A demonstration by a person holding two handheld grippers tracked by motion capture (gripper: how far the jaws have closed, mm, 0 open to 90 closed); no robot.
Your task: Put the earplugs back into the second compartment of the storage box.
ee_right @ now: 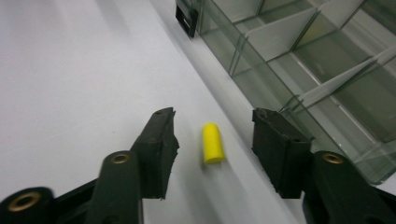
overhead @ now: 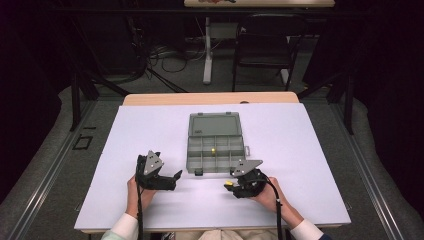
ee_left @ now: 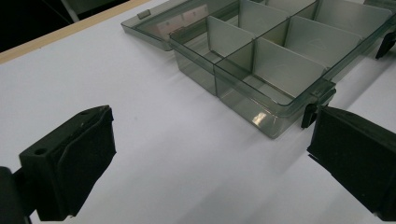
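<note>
Grippers at rest on a white table sheet, as I see them from my remote station. My right gripper stands with its jaws apart, one on each side of a small yellow cylinder that lies flat on the sheet between them; neither jaw touches it. In the high view the same yellow piece shows at the tip of the right gripper, just in front of the near edge of a clear grey compartment box. The box sits in the middle of the sheet with its lid folded open and flat on the far side, and one further yellow piece lies in a middle compartment. My left gripper is spread wide with nothing between its jaws, aimed at a near corner of the box, whose black latch lies just beside one jaw.
</note>
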